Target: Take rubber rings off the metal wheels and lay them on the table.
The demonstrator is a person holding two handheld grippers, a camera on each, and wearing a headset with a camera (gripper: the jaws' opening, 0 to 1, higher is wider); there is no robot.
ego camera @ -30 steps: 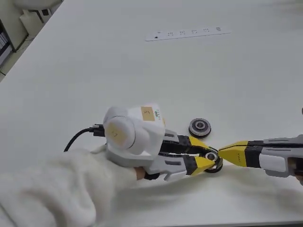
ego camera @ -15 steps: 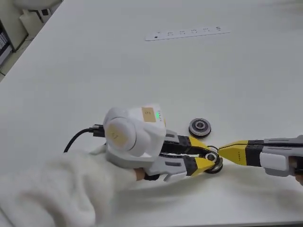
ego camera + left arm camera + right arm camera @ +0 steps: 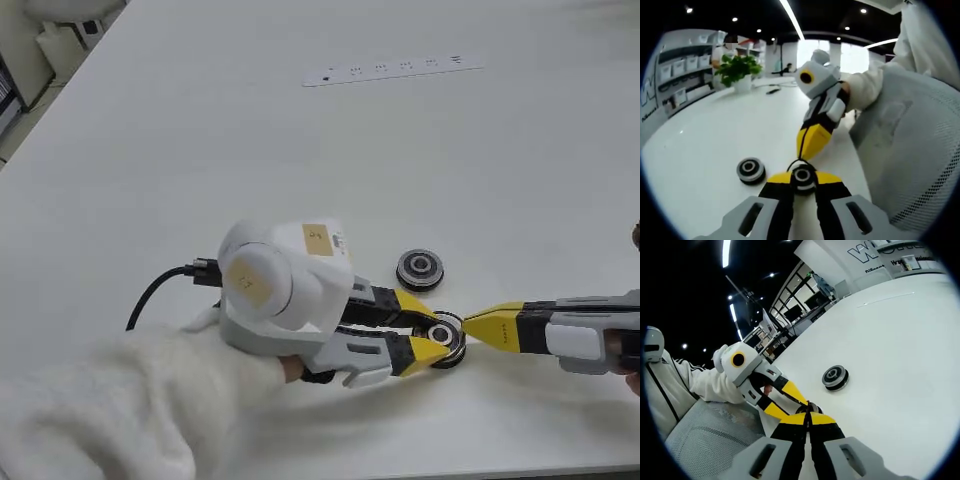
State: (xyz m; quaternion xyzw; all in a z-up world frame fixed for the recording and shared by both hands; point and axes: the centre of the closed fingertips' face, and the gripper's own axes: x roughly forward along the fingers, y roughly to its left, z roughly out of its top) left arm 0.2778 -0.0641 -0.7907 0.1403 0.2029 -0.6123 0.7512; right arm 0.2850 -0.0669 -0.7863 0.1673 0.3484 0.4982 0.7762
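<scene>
Yellow fingers of the left gripper (image 3: 434,336) clamp the metal wheel (image 3: 446,333); the right gripper (image 3: 468,326), pinched shut on its rubber ring (image 3: 800,161), should peel outward steadily.

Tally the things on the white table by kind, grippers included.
Metal wheels: 2 (loose wheel, held wheel)
Grippers: 2 (left gripper, right gripper)
Power strip: 1
Total: 5
</scene>
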